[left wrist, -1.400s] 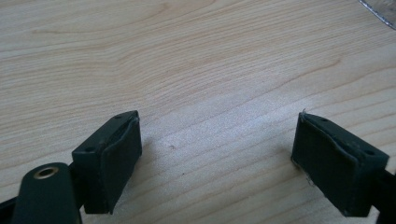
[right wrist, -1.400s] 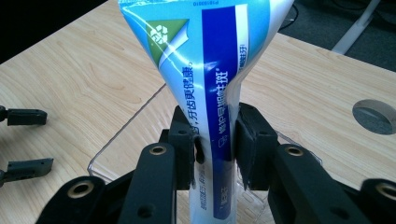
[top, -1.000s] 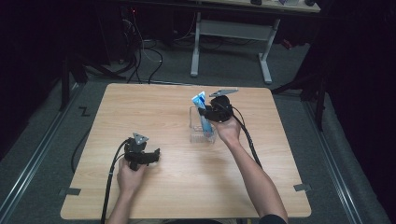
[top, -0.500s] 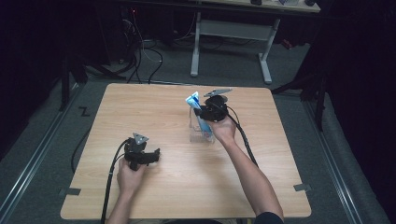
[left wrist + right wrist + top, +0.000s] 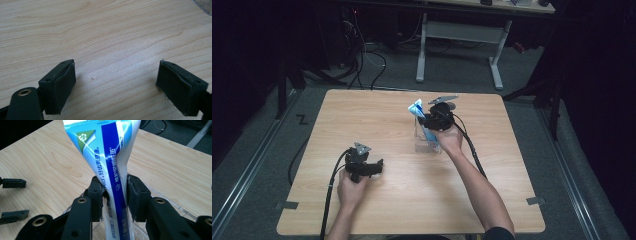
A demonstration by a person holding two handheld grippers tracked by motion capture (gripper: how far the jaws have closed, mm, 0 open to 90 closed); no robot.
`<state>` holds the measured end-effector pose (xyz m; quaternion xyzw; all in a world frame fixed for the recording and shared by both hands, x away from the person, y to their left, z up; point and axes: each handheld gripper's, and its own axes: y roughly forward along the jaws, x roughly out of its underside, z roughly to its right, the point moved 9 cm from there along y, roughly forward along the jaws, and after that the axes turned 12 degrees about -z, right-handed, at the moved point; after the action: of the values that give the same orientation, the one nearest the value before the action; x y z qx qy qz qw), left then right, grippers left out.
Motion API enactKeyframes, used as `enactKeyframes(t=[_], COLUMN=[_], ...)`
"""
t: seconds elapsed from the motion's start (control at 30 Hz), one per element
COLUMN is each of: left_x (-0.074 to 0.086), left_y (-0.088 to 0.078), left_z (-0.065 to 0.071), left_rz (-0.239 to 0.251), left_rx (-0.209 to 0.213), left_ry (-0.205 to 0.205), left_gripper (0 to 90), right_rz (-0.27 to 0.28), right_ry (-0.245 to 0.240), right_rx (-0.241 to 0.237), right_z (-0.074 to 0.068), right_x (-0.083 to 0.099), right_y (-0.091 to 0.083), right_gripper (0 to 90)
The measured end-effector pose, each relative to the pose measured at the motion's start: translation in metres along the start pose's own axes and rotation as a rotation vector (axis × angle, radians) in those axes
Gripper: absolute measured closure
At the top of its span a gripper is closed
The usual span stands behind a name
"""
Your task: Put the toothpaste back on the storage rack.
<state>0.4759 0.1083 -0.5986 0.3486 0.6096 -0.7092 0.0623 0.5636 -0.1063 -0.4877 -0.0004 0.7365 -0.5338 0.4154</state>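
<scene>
A blue and white toothpaste tube (image 5: 416, 109) (image 5: 112, 170) stands upright, its lower end inside a clear plastic container (image 5: 427, 144) (image 5: 175, 206) at the table's middle. My right gripper (image 5: 427, 122) (image 5: 115, 195) is shut on the tube's middle, and the tube is pinched flat between the pads. At the front left, my left gripper (image 5: 378, 166) (image 5: 116, 85) rests low over the wooden table (image 5: 512, 165), open, with bare wood between its fingers. Its two jaw tips also show at the left edge of the right gripper view.
Black cables trail from both grippers toward the table's front edge. A white-legged desk frame (image 5: 457, 45) and floor cables stand beyond the far edge. Bare wood surrounds the container on all sides.
My right gripper has shifted slightly to the left with the tube held in it, staying over the container. The left gripper has not moved.
</scene>
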Motion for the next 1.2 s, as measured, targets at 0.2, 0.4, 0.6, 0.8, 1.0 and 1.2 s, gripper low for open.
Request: enactKeyframes(t=[0.2, 0.4, 0.6, 0.8, 1.0, 1.2], left_x=[0.0, 0.0, 0.0, 0.0, 0.0, 0.0], left_y=[0.0, 0.0, 0.0, 0.0, 0.0, 0.0], left_z=[0.0, 0.0, 0.0, 0.0, 0.0, 0.0], left_rz=[0.0, 0.0, 0.0, 0.0, 0.0, 0.0], left_rx=[0.0, 0.0, 0.0, 0.0, 0.0, 0.0], left_ry=[0.0, 0.0, 0.0, 0.0, 0.0, 0.0], left_gripper=[16.1, 16.1, 16.1, 16.1, 16.1, 16.1], right_rz=[0.007, 0.013, 0.017, 0.019, 0.03, 0.04], right_ry=[0.011, 0.027, 0.02, 0.009, 0.016, 0.024], right_rx=[-0.009, -0.019, -0.003, 0.026, 0.032, 0.035], right_z=[0.0, -0.002, -0.003, -0.003, -0.001, 0.002], right_x=[0.0, -0.001, -0.002, -0.002, -0.002, 0.002], right_y=[0.0, 0.0, -0.001, -0.004, -0.008, -0.012], right_gripper=[64.5, 60.5, 53.2, 48.6, 47.4, 47.0])
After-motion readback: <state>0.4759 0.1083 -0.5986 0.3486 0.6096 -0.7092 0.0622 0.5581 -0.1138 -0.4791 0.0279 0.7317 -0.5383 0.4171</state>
